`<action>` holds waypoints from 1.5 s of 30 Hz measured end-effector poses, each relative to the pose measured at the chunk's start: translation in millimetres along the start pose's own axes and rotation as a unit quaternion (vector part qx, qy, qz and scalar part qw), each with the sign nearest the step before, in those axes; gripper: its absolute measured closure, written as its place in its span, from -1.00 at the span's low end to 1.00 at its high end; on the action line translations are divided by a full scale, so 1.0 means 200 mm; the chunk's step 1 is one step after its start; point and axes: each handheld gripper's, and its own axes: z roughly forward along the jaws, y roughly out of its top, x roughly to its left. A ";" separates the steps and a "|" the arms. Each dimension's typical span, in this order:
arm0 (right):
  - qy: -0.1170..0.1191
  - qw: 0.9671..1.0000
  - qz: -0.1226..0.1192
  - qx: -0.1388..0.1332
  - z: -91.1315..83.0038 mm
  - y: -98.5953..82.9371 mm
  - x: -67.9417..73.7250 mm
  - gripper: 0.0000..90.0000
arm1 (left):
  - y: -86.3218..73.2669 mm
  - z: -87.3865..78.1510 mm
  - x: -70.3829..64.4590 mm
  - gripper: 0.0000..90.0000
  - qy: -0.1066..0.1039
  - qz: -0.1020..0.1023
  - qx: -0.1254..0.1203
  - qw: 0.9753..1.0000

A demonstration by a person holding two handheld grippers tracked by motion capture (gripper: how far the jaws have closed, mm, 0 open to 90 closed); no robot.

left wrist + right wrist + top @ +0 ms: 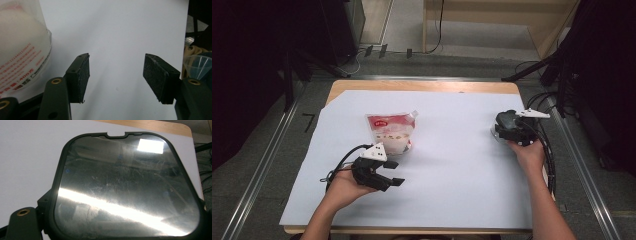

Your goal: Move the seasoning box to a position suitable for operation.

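Left hand-held gripper (396,172): jaws wide apart, empty; upright spouted refill pouch (390,132) just beyond, nearer this hand. Right hand-held gripper (501,131): clamped on a dark-framed lid (127,187).

The dark-framed glossy rounded panel (127,187) hides the right gripper's jaws, so their state is unclear. The white red-printed pouch (21,47) runs off the left gripper view's edge, its small lettering probably unreadable.
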 end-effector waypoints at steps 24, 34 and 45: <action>0.070 0.997 -0.028 0.013 -0.22 0.00 0.22 -0.64 | 0.14 0.09 0.02 -0.10 -0.017 0.029 0.016 0.999; 0.100 0.994 -0.051 0.018 -0.29 -0.03 0.37 -0.64 | 0.24 0.14 0.02 -0.09 -0.027 0.033 0.003 0.999; 0.138 0.987 -0.076 0.024 -0.30 -0.05 0.53 -0.64 | 0.23 0.15 0.02 -0.08 -0.031 0.033 0.000 0.999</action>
